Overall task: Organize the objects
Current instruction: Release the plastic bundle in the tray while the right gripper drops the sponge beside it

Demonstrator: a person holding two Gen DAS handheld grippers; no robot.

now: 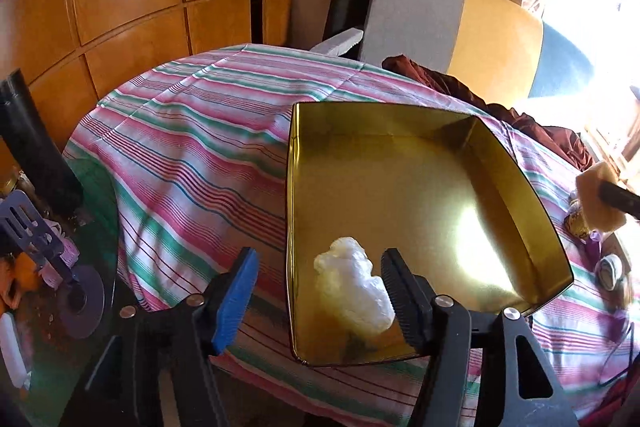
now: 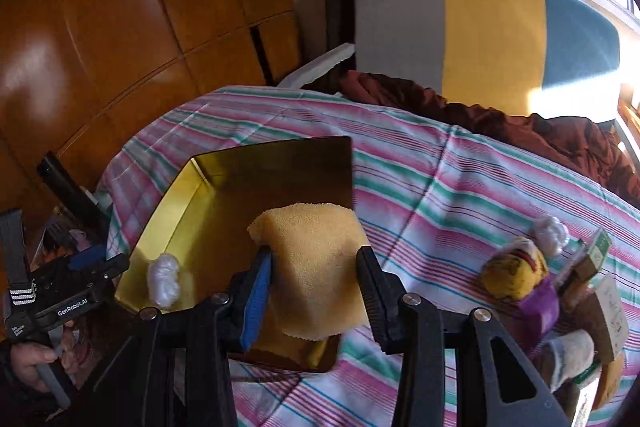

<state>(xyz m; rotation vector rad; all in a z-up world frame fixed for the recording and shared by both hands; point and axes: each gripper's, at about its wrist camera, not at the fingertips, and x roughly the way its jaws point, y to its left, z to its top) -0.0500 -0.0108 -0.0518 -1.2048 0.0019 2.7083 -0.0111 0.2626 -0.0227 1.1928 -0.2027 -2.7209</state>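
A yellow sponge [image 2: 316, 267] sits between the fingers of the right claw [image 2: 316, 291], which appear to bear on its 2 sides, over the near right corner of a gold tin tray [image 2: 176, 211] on a bed's striped sheet [image 2: 420, 195]. The tray's open floor lies ahead and to the claw's left. The left claw [image 1: 318, 291] hovers with its fingers apart and empty above the tray's near left rim, just beside a white cotton wad [image 1: 352, 287] lying inside. A toy pile [image 2: 532, 275] waits to the right.
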